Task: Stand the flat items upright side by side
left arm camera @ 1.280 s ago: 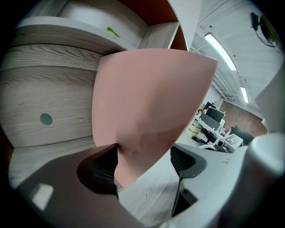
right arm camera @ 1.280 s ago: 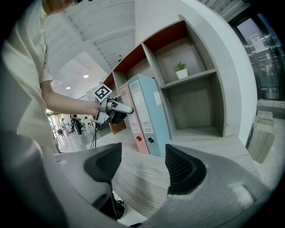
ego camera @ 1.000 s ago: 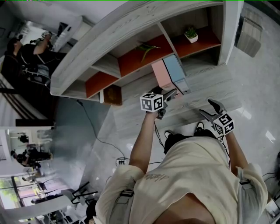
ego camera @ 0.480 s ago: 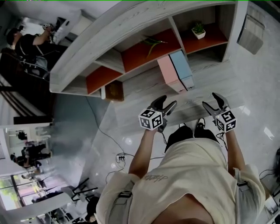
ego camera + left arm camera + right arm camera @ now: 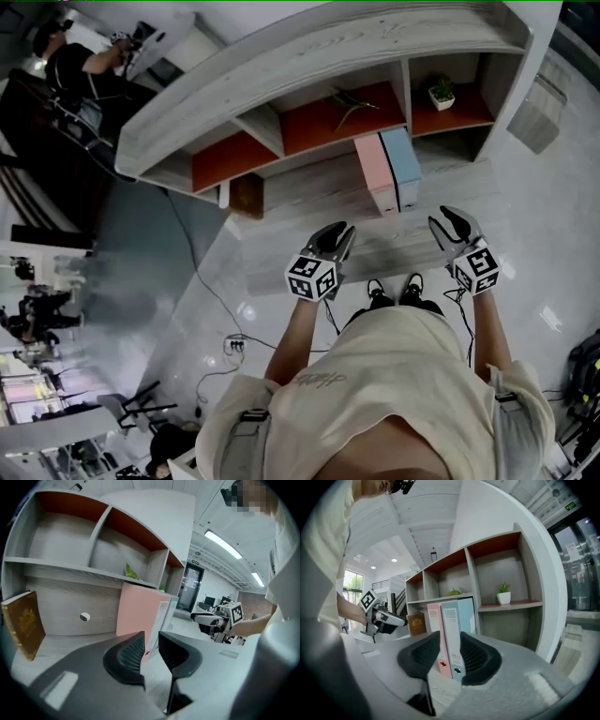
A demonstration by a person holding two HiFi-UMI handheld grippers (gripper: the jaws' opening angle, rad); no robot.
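Pulling back from the binders over the last second, both grippers are now hanging over the near edge of the desk (image 5: 309, 202), closer to the person's body. The left gripper (image 5: 343, 231) is holding its jaws at a narrow gap, having just been closing, with nothing between the pads. The pink binder (image 5: 373, 173) is standing well beyond them. The right gripper (image 5: 448, 217) has just been closing too. It is keeping a slightly wider gap around empty air and pointing toward the spines of both binders. The pink binder and the blue binder (image 5: 405, 167) are standing upright side by side, touching, on the desk under the shelf (image 5: 309, 56), with pink on the left. A brown book (image 5: 246, 197) is standing at the desk's left end, well apart from them. A potted plant (image 5: 441, 94) is sitting in the right-hand compartment above.
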